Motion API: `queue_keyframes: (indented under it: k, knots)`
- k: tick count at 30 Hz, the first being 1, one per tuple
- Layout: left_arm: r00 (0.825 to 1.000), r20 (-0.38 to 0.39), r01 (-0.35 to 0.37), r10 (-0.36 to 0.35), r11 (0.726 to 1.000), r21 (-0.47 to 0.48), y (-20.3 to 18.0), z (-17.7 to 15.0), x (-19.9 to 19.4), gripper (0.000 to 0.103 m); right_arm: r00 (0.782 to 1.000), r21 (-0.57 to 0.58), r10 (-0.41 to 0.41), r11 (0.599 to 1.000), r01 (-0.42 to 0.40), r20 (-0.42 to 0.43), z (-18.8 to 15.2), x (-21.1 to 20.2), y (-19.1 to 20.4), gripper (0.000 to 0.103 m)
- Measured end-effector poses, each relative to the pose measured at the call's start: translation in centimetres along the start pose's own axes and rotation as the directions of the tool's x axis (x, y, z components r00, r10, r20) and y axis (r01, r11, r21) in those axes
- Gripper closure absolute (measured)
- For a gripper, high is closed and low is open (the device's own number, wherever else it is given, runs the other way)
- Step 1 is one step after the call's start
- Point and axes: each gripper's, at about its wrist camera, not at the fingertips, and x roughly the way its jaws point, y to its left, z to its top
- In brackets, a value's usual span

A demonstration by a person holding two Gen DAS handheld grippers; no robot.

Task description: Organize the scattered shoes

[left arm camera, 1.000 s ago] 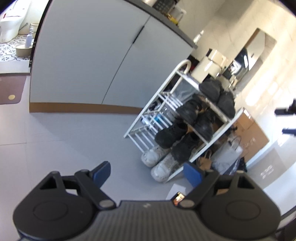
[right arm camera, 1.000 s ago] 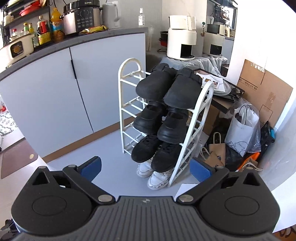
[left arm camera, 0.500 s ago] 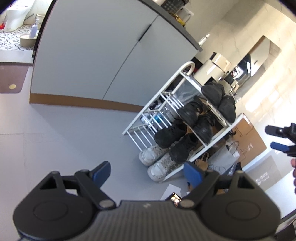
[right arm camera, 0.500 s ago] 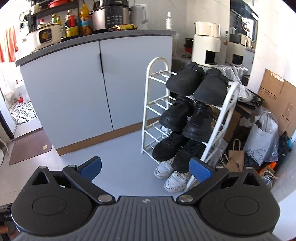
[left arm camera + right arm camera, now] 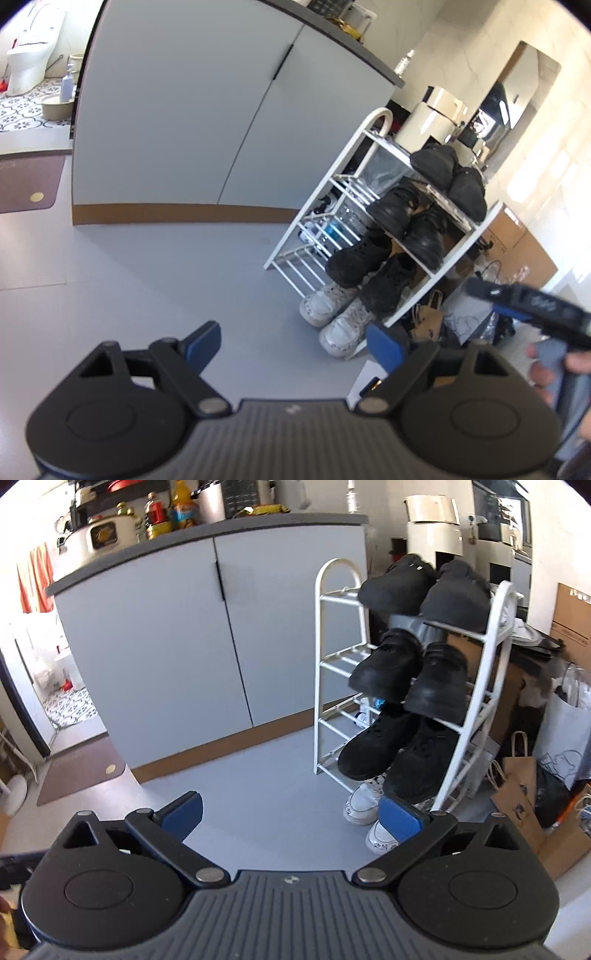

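Note:
A white wire shoe rack (image 5: 319, 686) (image 5: 317, 199) stands on the grey floor beside a cabinet. Three pairs of black shoes (image 5: 439, 686) (image 5: 424, 232) lie on its tiers, and a pair of white sneakers (image 5: 364, 799) (image 5: 334, 314) sits at the bottom. My left gripper (image 5: 295, 345) hangs open over bare floor, short of the rack, nothing between its blue pads. My right gripper (image 5: 291, 810) is open too and holds nothing; its right pad overlaps the sneakers in the right wrist view. In the left wrist view the right gripper (image 5: 524, 302) shows at the right edge, held by a hand.
A grey two-door cabinet (image 5: 207, 635) (image 5: 207, 122) with kitchenware on top stands left of the rack. Paper bags and cardboard boxes (image 5: 517, 786) crowd the rack's right side. A brown mat (image 5: 79, 775) lies by a bathroom doorway. A white sheet (image 5: 364, 376) lies on the floor.
Both views have swung; the rack now sits further right in the right wrist view. The right gripper and hand have come further into the left wrist view. Both grippers stay open and hold nothing.

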Motion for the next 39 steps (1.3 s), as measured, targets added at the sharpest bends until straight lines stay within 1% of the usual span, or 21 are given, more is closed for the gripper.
queue_keyframes:
  k: [4, 7, 9, 13, 16, 20, 22, 23, 25, 27, 28, 29, 30, 32, 35, 36, 39]
  knots:
    - [0.999, -0.007, -0.044, 0.045, 0.997, 0.069, -1.1, 0.4, 0.3, 0.013, 1.0, 0.021, -0.008, 1.0, 0.008, -0.007, -0.9, 0.9, 0.5, 0.0]
    - [0.997, 0.019, -0.075, 0.073, 0.989, 0.125, -2.8, 1.0, 0.0, 0.013, 1.0, 0.037, -0.015, 0.999, 0.015, -0.012, -1.6, 1.5, 1.0, 0.0]
    - [0.995, 0.034, -0.099, 0.096, 0.985, 0.139, -3.3, 1.1, 0.1, 0.012, 1.0, 0.047, -0.019, 0.999, 0.019, -0.015, -2.0, 1.9, 1.2, 0.0]
    - [0.994, 0.044, -0.103, 0.099, 0.988, 0.117, -3.1, 1.0, 1.0, 0.011, 0.999, 0.068, -0.027, 0.997, 0.028, -0.022, -2.9, 2.8, 1.8, 0.0]
    - [0.993, 0.069, -0.103, 0.097, 0.991, 0.084, -2.1, 0.3, 1.9, 0.011, 0.999, 0.084, -0.032, 0.996, 0.035, -0.027, -3.6, 3.4, 2.2, 0.0]
    - [0.997, 0.029, -0.077, 0.076, 0.997, 0.021, -0.3, -0.5, 3.1, 0.012, 0.999, 0.104, -0.04, 0.994, 0.044, -0.035, -4.5, 4.3, 2.7, 0.0]
    - [0.996, 0.024, -0.085, 0.084, 0.996, 0.026, 0.1, -0.8, 3.1, 0.012, 0.998, 0.115, -0.044, 0.992, 0.048, -0.038, -5.0, 4.7, 3.0, 0.0]
    - [0.995, 0.019, -0.095, 0.094, 0.994, 0.047, 0.0, -0.9, 3.0, 0.012, 0.998, 0.12, -0.046, 0.992, 0.05, -0.04, -5.2, 4.9, 3.1, 0.0]
    - [0.995, 0.018, -0.096, 0.095, 0.994, 0.06, 0.0, -0.9, 2.7, 0.012, 0.998, 0.13, -0.05, 0.99, 0.055, -0.044, -5.6, 5.4, 3.4, 0.0]
    - [0.997, 0.016, -0.081, 0.08, 0.996, 0.038, 0.0, -0.8, 2.5, 0.011, 0.997, 0.14, -0.053, 0.988, 0.06, -0.048, -6.1, 5.8, 3.7, 0.0]
    - [0.997, 0.011, -0.078, 0.077, 0.997, 0.022, 0.1, -0.8, 2.6, 0.01, 0.998, 0.159, -0.037, 0.986, 0.046, -0.057, -6.3, 6.2, 3.5, 0.0]
    - [0.996, 0.002, -0.089, 0.088, 0.996, 0.02, 0.0, -1.0, 2.7, 0.01, 0.997, 0.186, -0.012, 0.982, 0.025, -0.07, -6.6, 6.7, 3.2, 0.0]
    - [0.995, -0.007, -0.1, 0.1, 0.995, 0.019, -0.1, -1.1, 2.9, 0.01, 0.997, 0.196, -0.004, 0.98, 0.019, -0.077, -6.8, 6.8, 3.3, 0.0]
    - [0.995, -0.018, -0.101, 0.101, 0.994, 0.03, -0.2, -1.3, 3.1, 0.01, 0.997, 0.164, -0.015, 0.986, 0.027, -0.074, -7.1, 6.8, 4.0, 0.0]
    - [0.991, -0.026, -0.127, 0.128, 0.991, 0.041, -0.2, -1.4, 3.3, 0.01, 0.998, 0.101, -0.033, 0.994, 0.039, -0.055, -7.5, 6.5, 5.0, 0.0]
    - [0.989, -0.032, -0.143, 0.144, 0.989, 0.036, 0.0, -1.5, 3.4, 0.01, 0.998, 0.085, -0.038, 0.996, 0.042, -0.048, -7.5, 6.4, 5.3, 0.0]
    - [0.988, -0.048, -0.147, 0.147, 0.989, -0.004, 0.6, -1.4, 3.7, 0.01, 0.998, 0.043, -0.048, 0.998, 0.049, -0.032, -7.8, 6.1, 6.0, 0.0]
